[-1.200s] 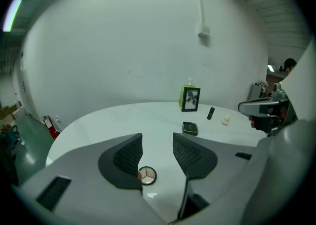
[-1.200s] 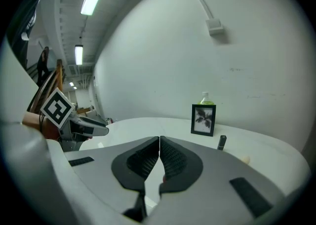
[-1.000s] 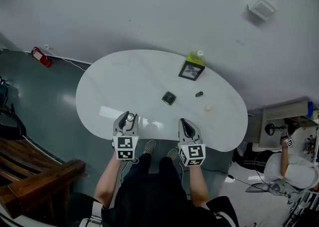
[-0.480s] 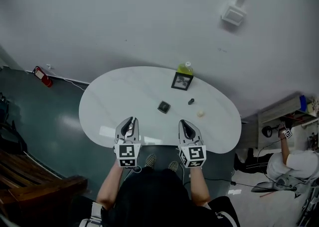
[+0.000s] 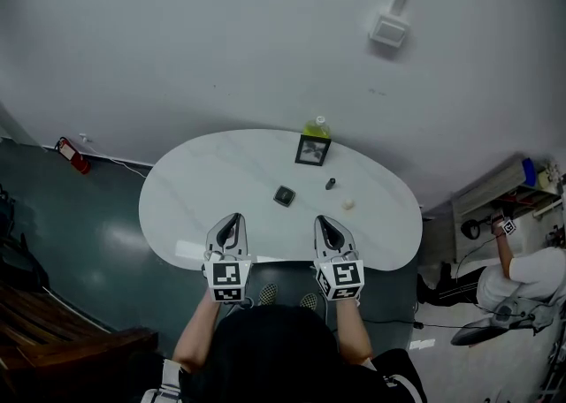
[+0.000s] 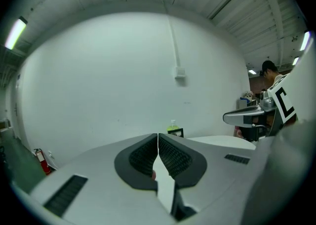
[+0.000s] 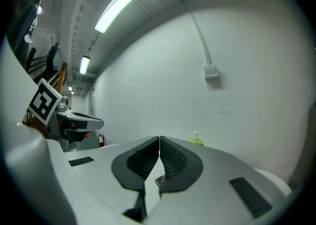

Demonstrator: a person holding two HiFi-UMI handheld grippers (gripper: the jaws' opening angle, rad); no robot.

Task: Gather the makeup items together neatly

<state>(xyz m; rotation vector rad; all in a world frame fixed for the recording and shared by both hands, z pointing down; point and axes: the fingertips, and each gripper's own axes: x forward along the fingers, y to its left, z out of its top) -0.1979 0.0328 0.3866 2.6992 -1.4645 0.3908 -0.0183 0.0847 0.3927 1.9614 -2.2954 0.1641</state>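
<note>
View from above of a person standing at the near edge of a white oval table (image 5: 190, 185), holding a gripper in each hand. On the floor at the far left lies a red fire extinguisher (image 5: 71, 152). The left gripper (image 5: 233, 217) hovers over the table's near edge; its jaws have just been closing and now meet at the tips, clenched on nothing. Beyond it and a little to the right, apart from its fingers, a small dark square compact (image 5: 284, 195) lies on the table. Farther back stands a small dark picture frame (image 5: 311, 150) with a green bottle (image 5: 317, 128) just behind it. The right gripper (image 5: 321, 219) also hovers at the near edge, jaws pressed together and empty. Past its fingers, not touching them, lie a small dark tube (image 5: 330, 184) and a small pale round item (image 5: 348, 203). At the far right, off the table, another person (image 5: 531, 273) is partly visible.
</note>
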